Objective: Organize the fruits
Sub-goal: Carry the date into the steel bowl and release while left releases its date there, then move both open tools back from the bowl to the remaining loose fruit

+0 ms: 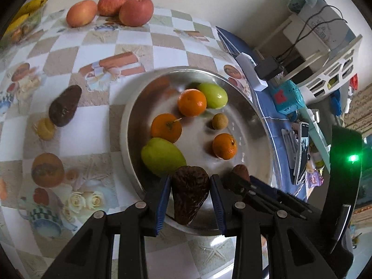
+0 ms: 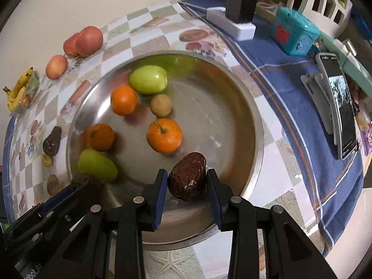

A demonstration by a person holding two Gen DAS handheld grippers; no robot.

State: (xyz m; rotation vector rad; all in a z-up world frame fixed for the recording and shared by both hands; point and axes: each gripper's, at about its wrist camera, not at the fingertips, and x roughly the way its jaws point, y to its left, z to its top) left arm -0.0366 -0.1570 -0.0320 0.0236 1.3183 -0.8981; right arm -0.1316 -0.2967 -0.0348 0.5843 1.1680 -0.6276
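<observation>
A steel bowl (image 1: 260, 125) (image 2: 232, 97) holds three oranges (image 2: 164, 135), two green fruits (image 2: 148, 79) and a small tan fruit (image 2: 161, 105). My left gripper (image 1: 190, 187) is shut on a dark wrinkled avocado (image 1: 189, 191) above the bowl's near rim. My right gripper (image 2: 186, 181) is shut on another dark avocado (image 2: 187, 176) over the bowl's near side. The right gripper with its avocado also shows in the left wrist view (image 1: 239, 174). A third avocado (image 1: 64, 105) and a small yellow fruit (image 1: 46, 129) lie on the table left of the bowl.
Three red apples (image 1: 111, 9) and bananas (image 1: 25, 16) lie at the far side of the checkered tablecloth (image 1: 76, 148). To the right are a white power strip (image 2: 229, 22), a teal box (image 2: 294, 31), a phone on a stand (image 2: 340, 107) and a white basket (image 1: 330, 69).
</observation>
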